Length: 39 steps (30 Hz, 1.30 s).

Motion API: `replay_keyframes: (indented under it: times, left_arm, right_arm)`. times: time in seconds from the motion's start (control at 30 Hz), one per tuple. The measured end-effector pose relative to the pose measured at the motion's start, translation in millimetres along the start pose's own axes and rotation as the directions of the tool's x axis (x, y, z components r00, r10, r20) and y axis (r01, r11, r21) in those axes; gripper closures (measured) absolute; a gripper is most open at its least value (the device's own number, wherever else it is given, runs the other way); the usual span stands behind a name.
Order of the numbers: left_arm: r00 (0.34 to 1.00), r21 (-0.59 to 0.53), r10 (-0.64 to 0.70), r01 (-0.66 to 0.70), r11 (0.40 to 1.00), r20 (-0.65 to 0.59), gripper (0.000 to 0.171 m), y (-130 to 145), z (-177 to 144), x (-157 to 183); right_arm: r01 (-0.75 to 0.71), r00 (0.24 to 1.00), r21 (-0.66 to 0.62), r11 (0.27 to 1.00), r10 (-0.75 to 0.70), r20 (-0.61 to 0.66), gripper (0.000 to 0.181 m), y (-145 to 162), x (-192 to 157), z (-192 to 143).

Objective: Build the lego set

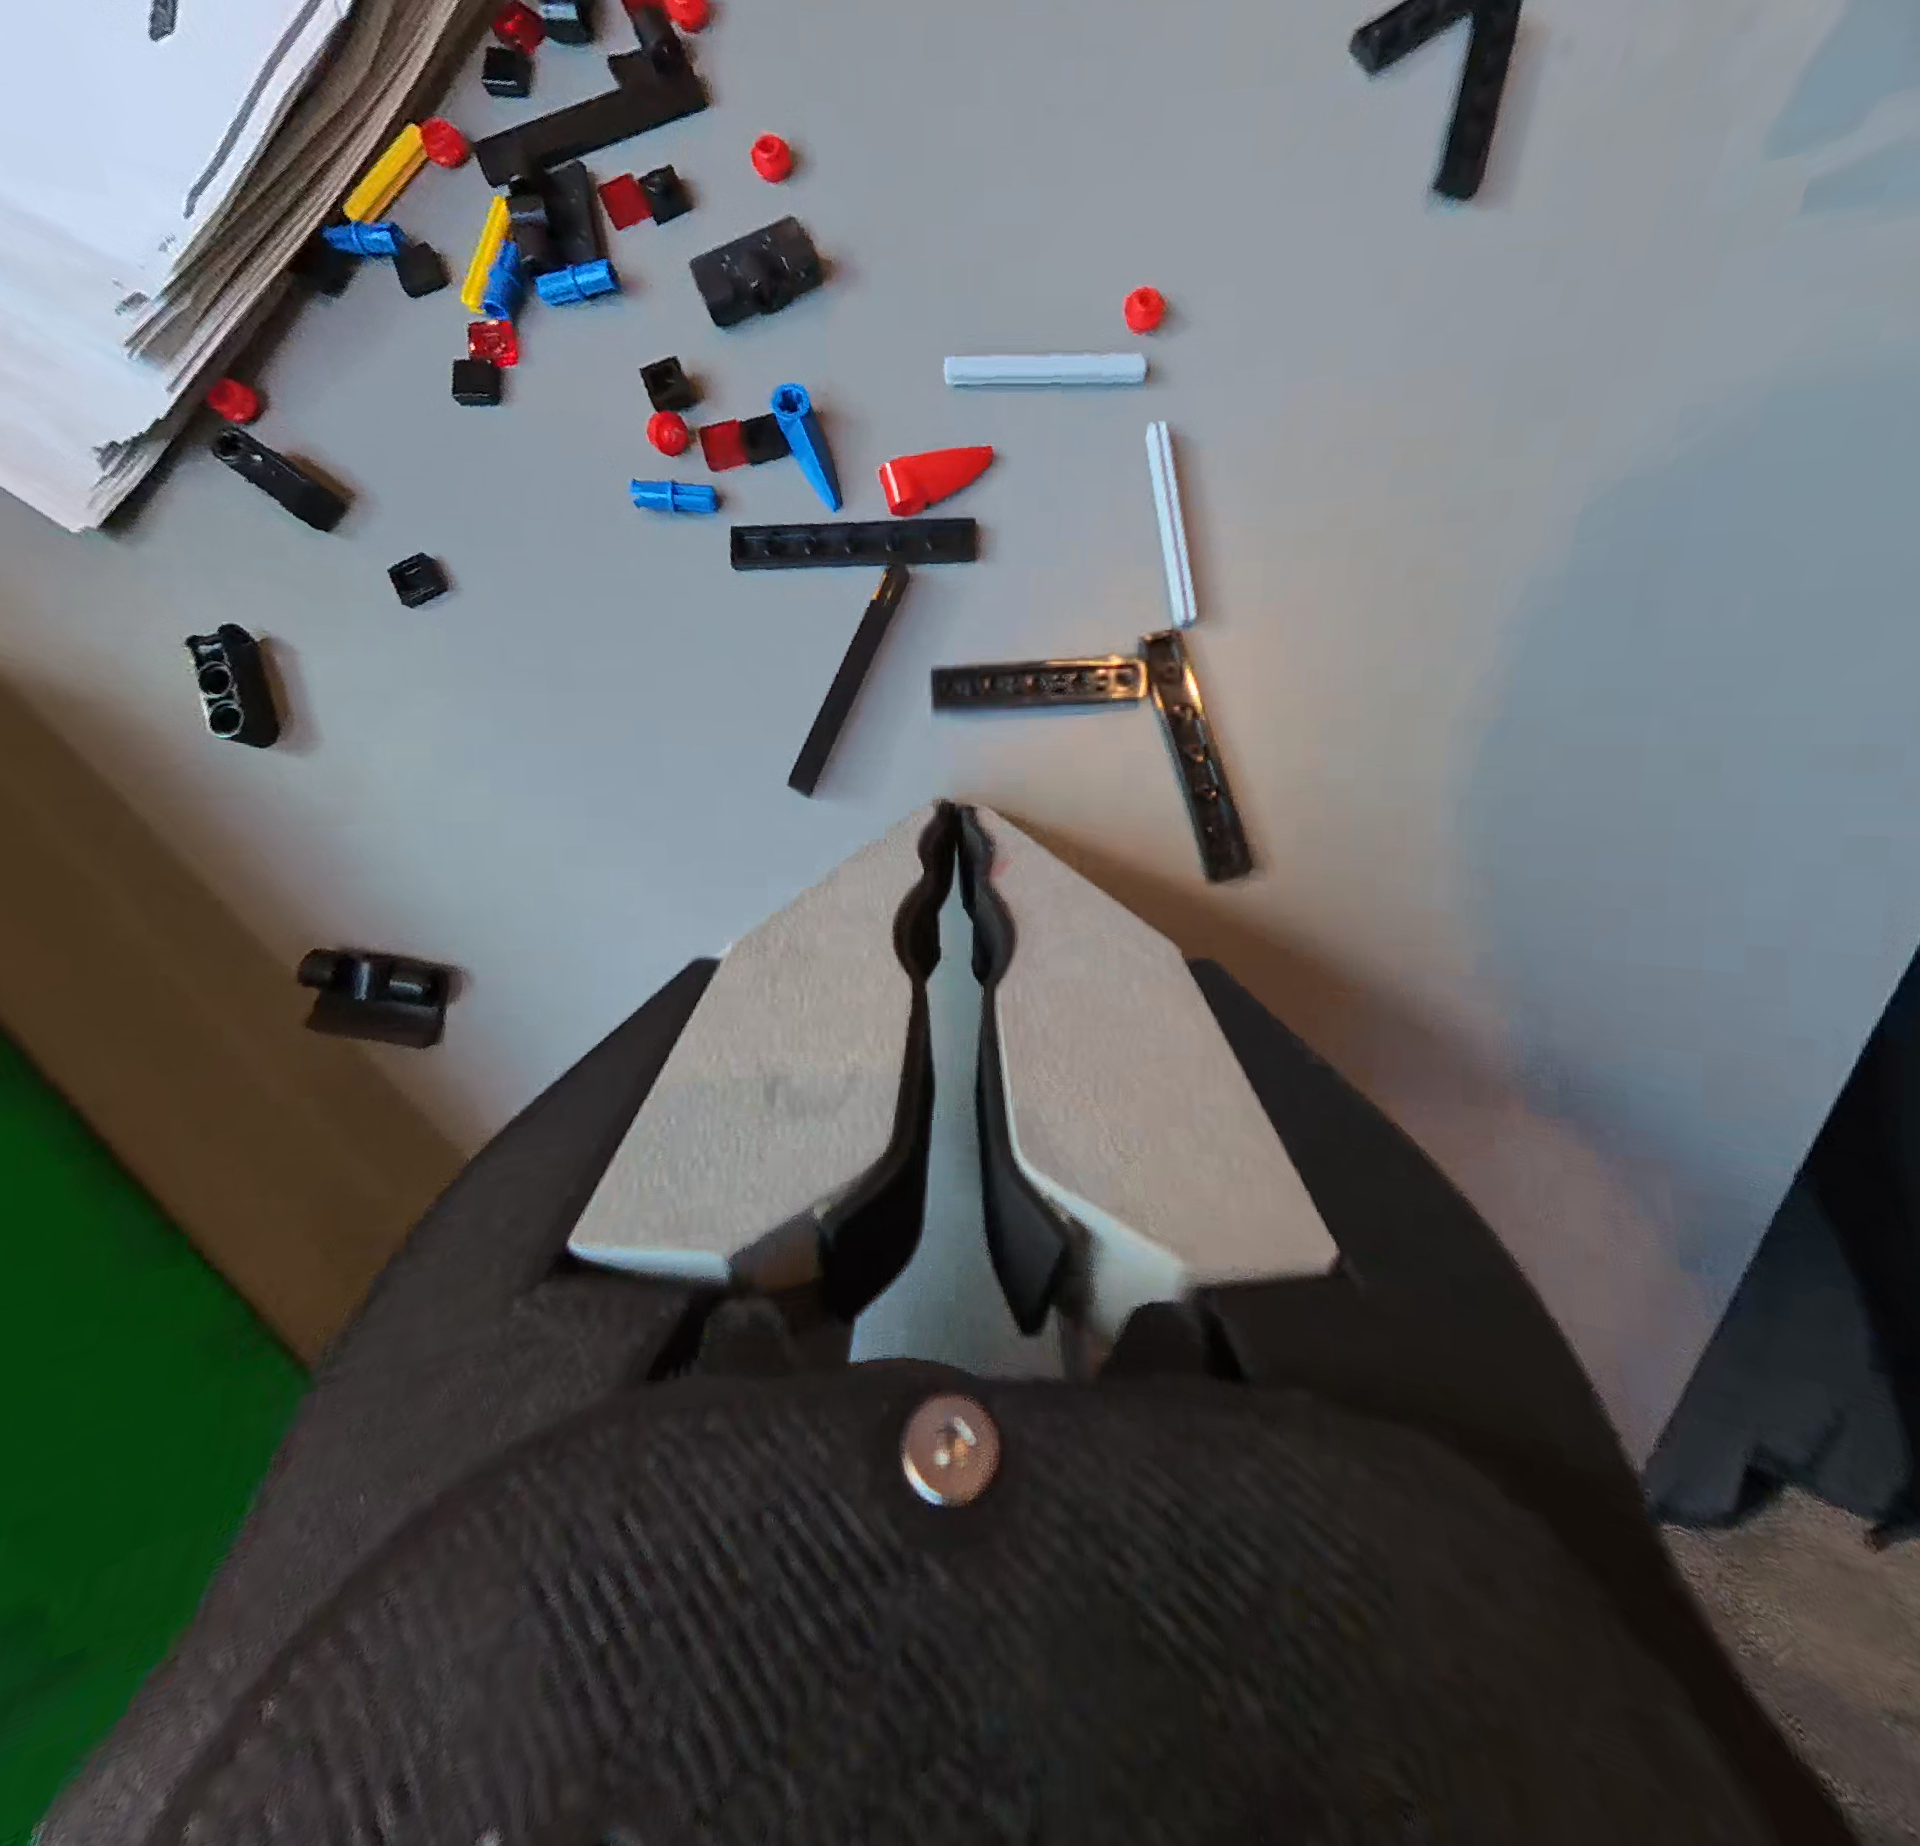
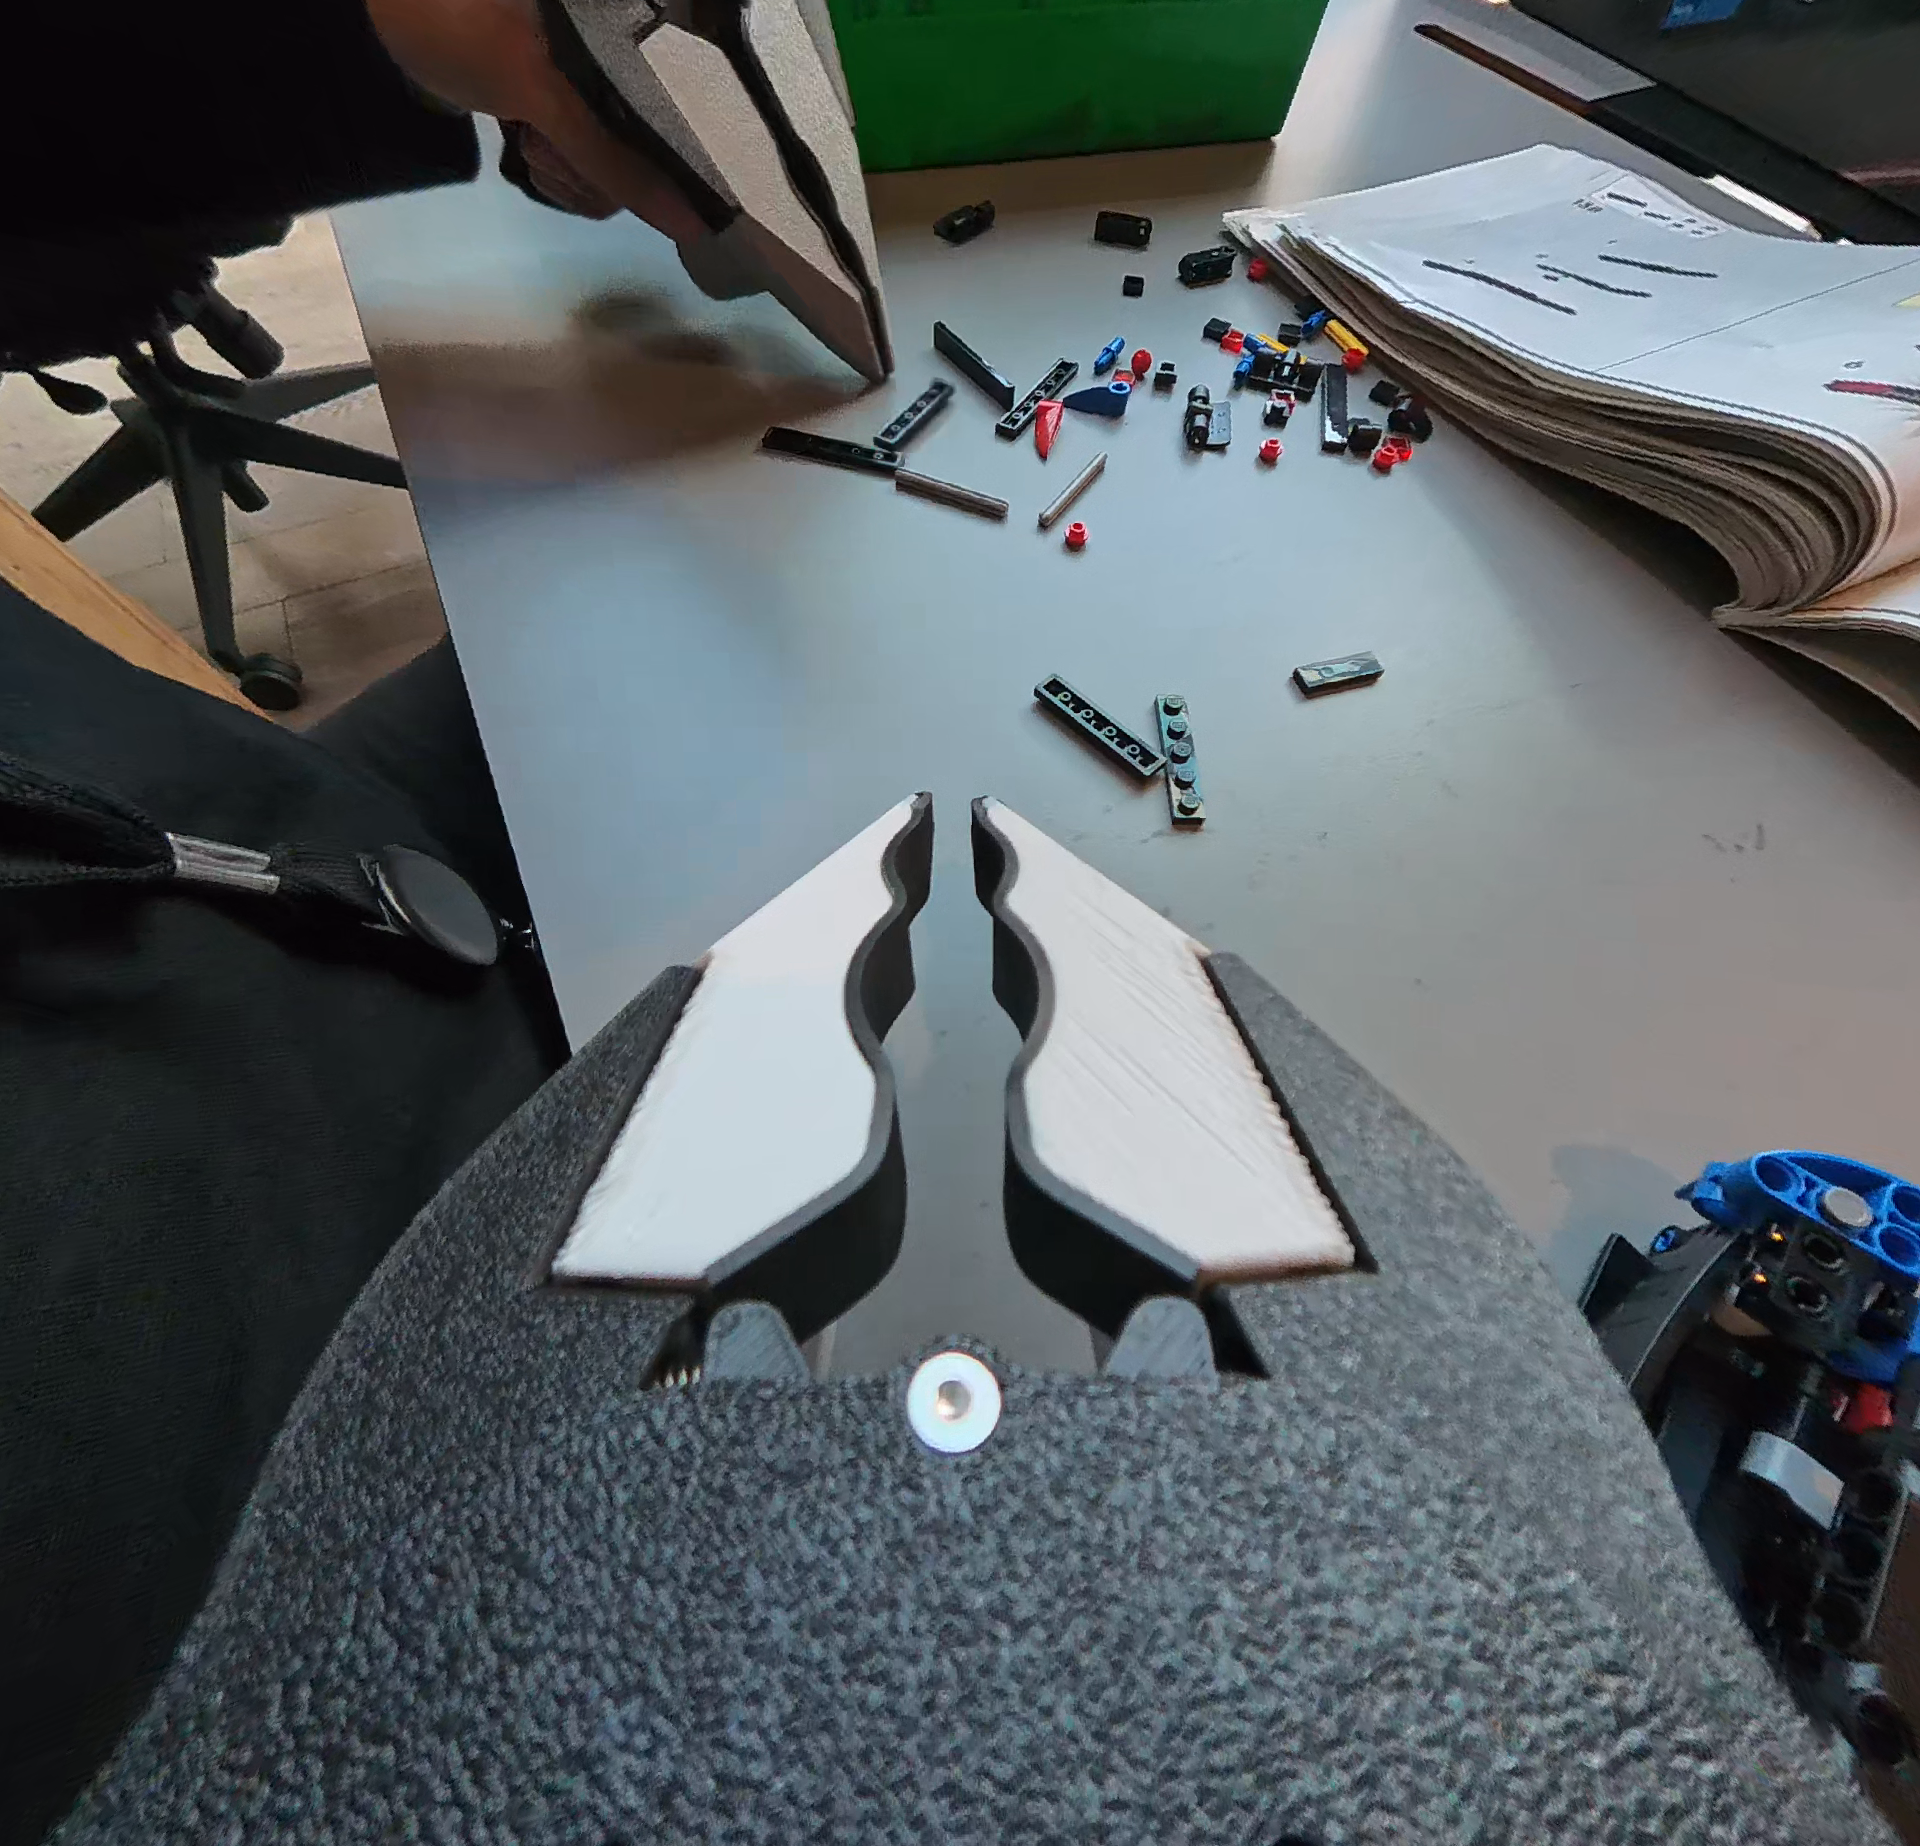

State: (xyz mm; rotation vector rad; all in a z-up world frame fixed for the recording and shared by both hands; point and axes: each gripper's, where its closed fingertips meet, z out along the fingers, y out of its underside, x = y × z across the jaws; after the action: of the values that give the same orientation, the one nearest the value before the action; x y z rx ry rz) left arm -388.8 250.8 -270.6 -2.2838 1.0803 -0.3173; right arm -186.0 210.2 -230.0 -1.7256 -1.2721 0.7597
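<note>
Loose lego pieces lie scattered on a grey table (image 1: 1403, 508): black plates (image 1: 852, 544), a black bar (image 1: 847, 679), two pale grey axles (image 1: 1044, 370), a red curved piece (image 1: 935, 477), blue pins and red studs. My left gripper (image 1: 954, 817) is shut and empty, hovering just short of the black bar; it also shows in the right wrist view (image 2: 878, 368). My right gripper (image 2: 951, 804) is slightly open and empty, above the table near two black plates (image 2: 1101, 724). A partly built black and blue model (image 2: 1787, 1318) stands at the right.
A thick open instruction booklet (image 2: 1621, 362) lies at the far right of the table, next to the piece pile. A green bin (image 2: 1060, 40) stands behind. The table's left edge (image 2: 436, 570) drops to a floor with an office chair (image 2: 197, 435). Across from one pair of fingers to the other is roughly 20 centimeters. The red curved piece (image 1: 935, 477) is closer to my left gripper, around 6 centimeters from its tips; the right tips are 20 centimeters off. My right wrist view (image 2: 1046, 420) looks at it from another angle.
</note>
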Motion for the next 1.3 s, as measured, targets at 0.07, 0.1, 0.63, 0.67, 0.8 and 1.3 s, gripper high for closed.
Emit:
replay_keyframes:
  times: [0.07, 0.1, 0.63, 0.67, 0.8, 1.3]
  left_arm:
    - [1.000, 0.009, -0.018, 0.018, 1.000, 0.012, 0.171, -2, 1, -3]
    - [0.999, 0.012, -0.033, 0.033, 0.999, 0.019, 0.171, -3, 2, -4]
    - [0.989, 0.037, -0.126, 0.124, 0.992, 0.080, 0.171, -15, -10, 4]
    - [0.982, 0.061, -0.183, 0.180, 0.982, 0.051, 0.159, -22, -10, 6]
    - [0.937, 0.115, -0.343, 0.334, 0.935, 0.070, 0.142, -38, -10, 5]
    - [0.911, 0.001, -0.367, 0.373, 0.928, 0.191, 0.165, -8, 5, 10]
  right_arm:
    - [-0.006, 1.000, 0.002, 1.000, 0.006, 0.004, 0.174, 0, 0, 0]
    - [-0.007, 1.000, 0.004, 1.000, 0.007, 0.005, 0.174, -1, 0, 0]
    - [-0.011, 1.000, -0.011, 1.000, 0.011, 0.024, 0.174, 1, -2, 1]
    - [-0.009, 1.000, -0.013, 1.000, 0.009, 0.024, 0.174, 1, -2, 2]
    - [-0.003, 1.000, -0.004, 1.000, 0.003, 0.012, 0.174, 0, -1, 1]
    - [-0.020, 0.999, 0.039, 0.999, 0.019, 0.043, 0.174, -5, -3, -4]
